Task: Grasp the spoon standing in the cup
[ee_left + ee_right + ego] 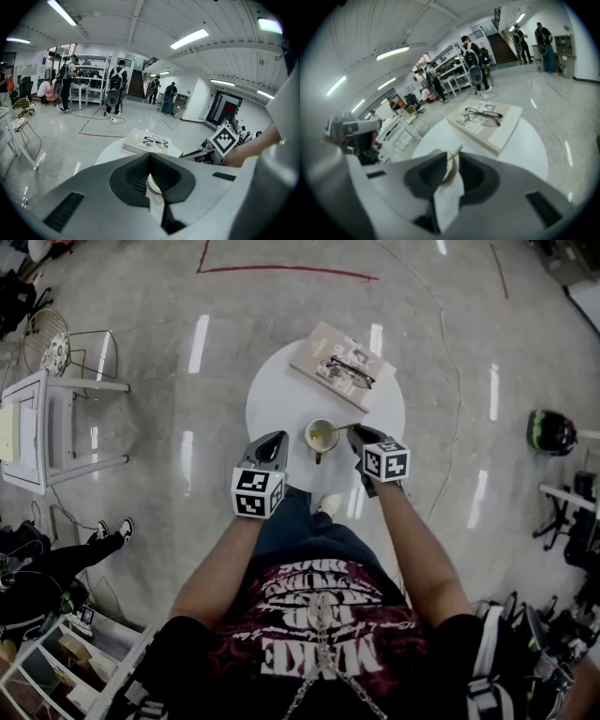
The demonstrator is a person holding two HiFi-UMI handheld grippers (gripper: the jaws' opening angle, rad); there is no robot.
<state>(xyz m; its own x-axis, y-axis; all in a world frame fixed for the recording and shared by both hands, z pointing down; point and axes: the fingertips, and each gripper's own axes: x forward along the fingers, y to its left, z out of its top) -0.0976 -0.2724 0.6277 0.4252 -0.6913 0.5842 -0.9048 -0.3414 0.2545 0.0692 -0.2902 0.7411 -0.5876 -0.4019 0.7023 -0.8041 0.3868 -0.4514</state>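
A white tabletop (272, 395), a cream book (317, 348), black-framed glasses (352, 372), a yellowish spoon (340, 428) and black-and-white square-patterned markers (258, 493) on the grey left tool (278, 438) and right tool (355, 431) are shown.

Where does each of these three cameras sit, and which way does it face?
Head view: on the person's head, facing steeply down at the round table, cup and book; both forearms, left gripper and right gripper show.
Left gripper view: rides the left gripper, facing along its shut jaws across the table; the right gripper shows too.
Right gripper view: rides the right gripper, facing along jaws shut on the spoon.
Both gripper views share the glasses on the book.
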